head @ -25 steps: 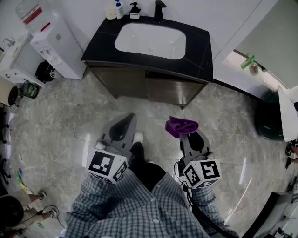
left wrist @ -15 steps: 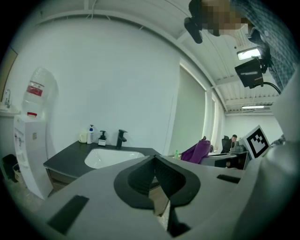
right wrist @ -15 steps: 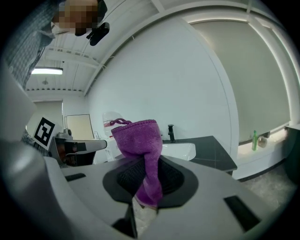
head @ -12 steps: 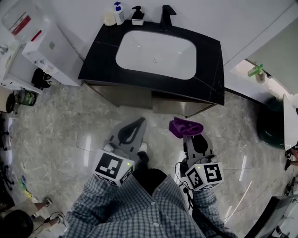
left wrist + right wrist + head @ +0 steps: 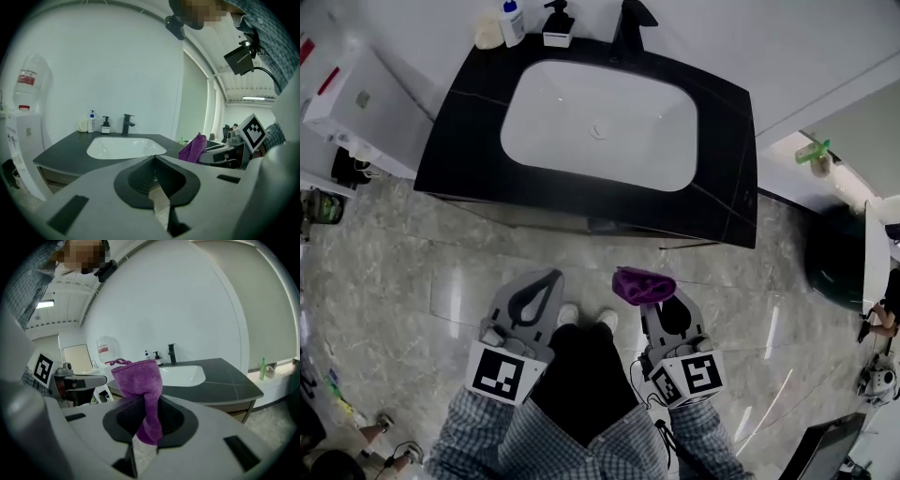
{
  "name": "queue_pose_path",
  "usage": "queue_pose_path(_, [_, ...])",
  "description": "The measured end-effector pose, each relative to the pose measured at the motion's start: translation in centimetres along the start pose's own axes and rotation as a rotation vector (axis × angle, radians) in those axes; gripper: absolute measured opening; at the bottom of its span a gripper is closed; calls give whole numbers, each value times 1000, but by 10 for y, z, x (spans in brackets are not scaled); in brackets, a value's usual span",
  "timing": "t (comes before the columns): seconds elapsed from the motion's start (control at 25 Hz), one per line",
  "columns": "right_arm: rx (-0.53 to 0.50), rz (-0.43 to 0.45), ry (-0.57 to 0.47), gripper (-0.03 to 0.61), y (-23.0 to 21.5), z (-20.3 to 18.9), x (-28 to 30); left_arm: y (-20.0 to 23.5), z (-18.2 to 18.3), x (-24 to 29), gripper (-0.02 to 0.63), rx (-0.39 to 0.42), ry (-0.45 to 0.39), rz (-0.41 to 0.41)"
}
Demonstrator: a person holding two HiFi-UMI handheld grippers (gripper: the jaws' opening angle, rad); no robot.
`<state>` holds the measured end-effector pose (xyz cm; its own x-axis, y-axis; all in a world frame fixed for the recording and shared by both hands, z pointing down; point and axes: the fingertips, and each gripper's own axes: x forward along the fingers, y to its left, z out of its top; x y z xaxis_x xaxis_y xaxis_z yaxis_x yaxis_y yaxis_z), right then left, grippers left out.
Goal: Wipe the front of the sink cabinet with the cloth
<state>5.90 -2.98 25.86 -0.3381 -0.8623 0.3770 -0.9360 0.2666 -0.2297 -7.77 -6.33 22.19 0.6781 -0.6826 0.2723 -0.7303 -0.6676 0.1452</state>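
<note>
Cloth (image 5: 643,284) is purple and clamped in your right gripper (image 5: 652,300). In the right gripper view the jaws are closed on it: the bunched top of the cloth (image 5: 139,380) stands above the tips and a narrow tail hangs down between the pads. It touches nothing but the gripper.

Your left gripper (image 5: 553,277) holds nothing. In the left gripper view its 2 jaws meet at the tips, and only floor shows through the slot behind them. The 2 grippers sit side by side in front of you, left one on your left, both pointing toward the sink cabinet (image 5: 231,408). They are held over the floor (image 5: 394,262), short of the cabinet and not touching it.

From the head view you look almost straight down on the black countertop (image 5: 722,187) and the white basin (image 5: 600,127), so the cabinet front is nearly hidden under the counter edge. The right gripper view shows it as a brown strip below the counter.

A black faucet (image 5: 630,21) stands at the back of the basin, with 2 pump bottles (image 5: 508,21) to its left. Your shoes (image 5: 569,315) are between the grippers. A white water dispenser (image 5: 347,103) stands left of the cabinet. A green bottle (image 5: 814,152) sits on a ledge to the right.
</note>
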Motion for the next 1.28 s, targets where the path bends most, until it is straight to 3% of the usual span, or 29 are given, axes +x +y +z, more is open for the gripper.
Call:
queue_pose_path(0.12, [-9,34,40,74,-4,-24,22,9,-17,15,11,-41,-3,4])
queue_pose_path(0.4, [22,80,105,74,-15,-96,81,15,-97,33,11,-161,69,52])
queue_pose_path(0.6, [53,98,106,74,-22,-120,115,21,-135,41,11,-134,64,65])
queue_pose_path(0.72, [68,124,110,74,-18,-131,133,29,-152,40,11,-205,114,105])
queue_pose_path(1.0, [93,183,123,74,0,-144,168,50,-163,31,11,-198,111,154])
queue_pose_path(1.28, [228,80,128,74,-27,-147,185,46,-166,30,11,-210,125,172])
